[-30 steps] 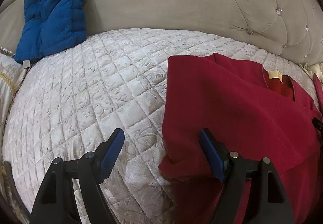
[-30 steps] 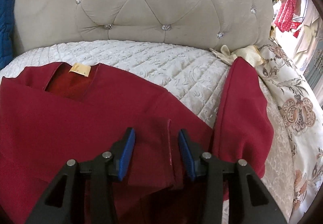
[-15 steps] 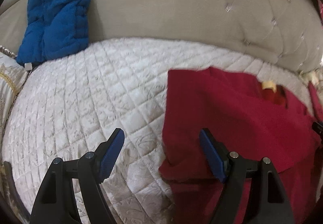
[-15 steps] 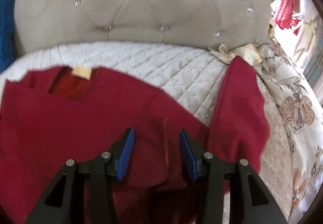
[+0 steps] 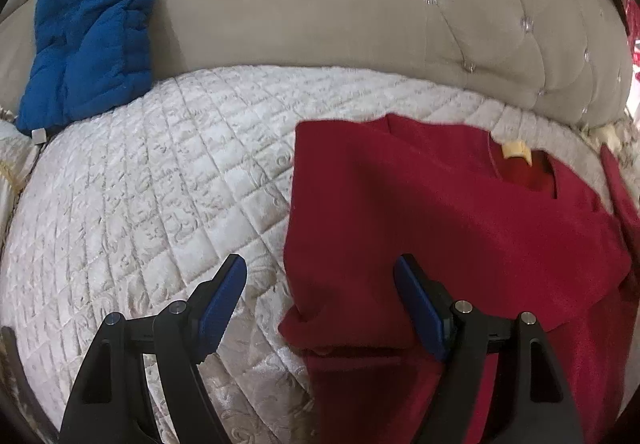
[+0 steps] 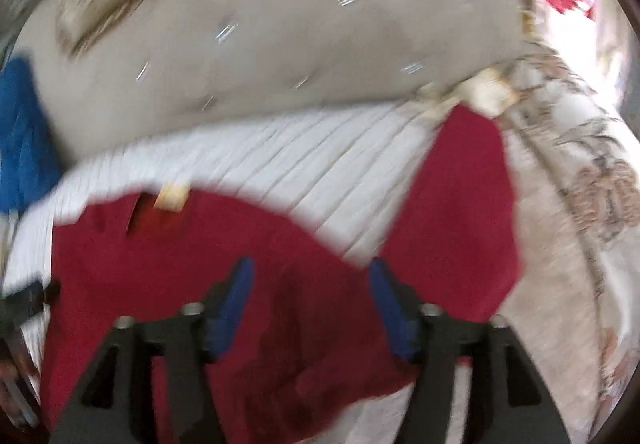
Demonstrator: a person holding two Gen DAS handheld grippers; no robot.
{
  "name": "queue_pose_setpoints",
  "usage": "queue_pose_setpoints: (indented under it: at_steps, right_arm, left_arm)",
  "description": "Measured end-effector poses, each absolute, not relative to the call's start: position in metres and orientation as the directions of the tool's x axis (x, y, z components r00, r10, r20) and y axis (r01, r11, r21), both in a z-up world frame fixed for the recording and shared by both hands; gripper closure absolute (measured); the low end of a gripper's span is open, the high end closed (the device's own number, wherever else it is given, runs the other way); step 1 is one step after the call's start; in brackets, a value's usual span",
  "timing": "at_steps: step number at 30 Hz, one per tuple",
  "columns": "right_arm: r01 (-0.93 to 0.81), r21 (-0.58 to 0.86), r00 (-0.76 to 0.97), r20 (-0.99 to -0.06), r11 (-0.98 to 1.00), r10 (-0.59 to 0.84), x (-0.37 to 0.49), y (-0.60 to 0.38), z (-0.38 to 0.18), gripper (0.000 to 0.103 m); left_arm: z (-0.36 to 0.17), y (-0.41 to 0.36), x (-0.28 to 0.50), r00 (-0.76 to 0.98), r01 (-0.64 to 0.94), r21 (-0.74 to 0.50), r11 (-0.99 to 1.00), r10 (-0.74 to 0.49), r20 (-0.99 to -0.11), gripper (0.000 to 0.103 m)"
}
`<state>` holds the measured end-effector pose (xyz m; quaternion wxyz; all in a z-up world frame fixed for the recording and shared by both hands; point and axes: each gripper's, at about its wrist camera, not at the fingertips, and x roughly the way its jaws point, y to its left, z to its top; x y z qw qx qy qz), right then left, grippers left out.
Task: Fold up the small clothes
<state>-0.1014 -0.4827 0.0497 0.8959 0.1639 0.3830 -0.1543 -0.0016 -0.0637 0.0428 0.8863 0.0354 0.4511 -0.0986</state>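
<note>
Your red shirt (image 5: 460,220) lay flat on the quilted bed (image 5: 160,180), filling the lower right of the left wrist view, its collar and tag (image 5: 516,151) toward the padded headboard (image 5: 360,12) in the upper right. Its long axis ran from the bottom of the frame up toward that headboard. Your left hand-held gripper (image 5: 320,296) stood wide, holding nothing, straddling the shirt's folded left edge low in the frame. In the blurred right wrist view, your right hand-held gripper (image 6: 310,296) was also spread apart and empty over the shirt's body, with one sleeve (image 6: 452,212) reaching up and to the right of it. Your right one looked nearer that unfolded sleeve, so the next fold probably fell to it.
</note>
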Motion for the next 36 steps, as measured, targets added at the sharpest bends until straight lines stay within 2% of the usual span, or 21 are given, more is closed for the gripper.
queue_pose_setpoints:
  at_steps: [4,11,14,16,17,18,24,27,32,36]
  right_arm:
    - [0.485,0.165,0.614,-0.763,0.859,-0.2,-0.071,-0.54,0.05,0.025]
    - [0.536,0.071,0.49,-0.838,0.841,-0.242,-0.014,-0.57,0.003,0.025]
    - [0.572,0.064,0.486,-0.83,0.818,-0.275,-0.012,-0.58,-0.011,0.033]
    - [0.56,0.052,0.491,-0.824,0.827,-0.281,-0.014,-0.581,-0.009,0.069]
    - [0.545,0.065,0.503,-0.823,0.836,-0.264,-0.016,-0.581,-0.006,0.078]
    - [0.526,0.099,0.524,-0.82,0.845,-0.23,-0.021,-0.582,0.0,0.096]
    - [0.395,0.278,0.688,-0.721,0.876,-0.081,-0.067,-0.563,0.052,0.096]
    - [0.248,0.352,0.762,-0.646,0.902,0.043,-0.09,-0.528,0.09,0.096]
    - [0.024,0.395,0.783,-0.578,0.918,0.228,-0.106,-0.461,0.131,0.096]
    - [-0.159,0.436,0.729,-0.553,0.886,0.403,-0.096,-0.395,0.135,0.096]
  left_arm:
    - [0.049,-0.061,-0.002,0.6,0.193,-0.045,0.98,-0.154,-0.785,0.045]
    - [0.051,-0.059,0.003,0.629,0.188,-0.032,0.982,-0.145,-0.764,0.045]
    - [0.049,-0.059,0.005,0.626,0.187,-0.018,0.982,-0.133,-0.768,0.045]
    - [0.048,-0.058,0.006,0.621,0.184,-0.023,0.983,-0.134,-0.772,0.045]
    - [0.048,-0.057,0.007,0.621,0.181,-0.027,0.983,-0.136,-0.772,0.045]
    - [0.048,-0.056,0.007,0.624,0.179,-0.029,0.983,-0.136,-0.77,0.045]
    - [0.061,-0.051,-0.001,0.656,0.177,-0.058,0.983,-0.161,-0.737,0.045]
    - [0.066,-0.047,-0.003,0.67,0.171,-0.077,0.982,-0.173,-0.722,0.045]
    - [0.074,-0.038,-0.005,0.683,0.163,-0.133,0.978,-0.209,-0.699,0.045]
    - [0.081,-0.033,-0.008,0.698,0.169,-0.161,0.972,-0.233,-0.677,0.045]
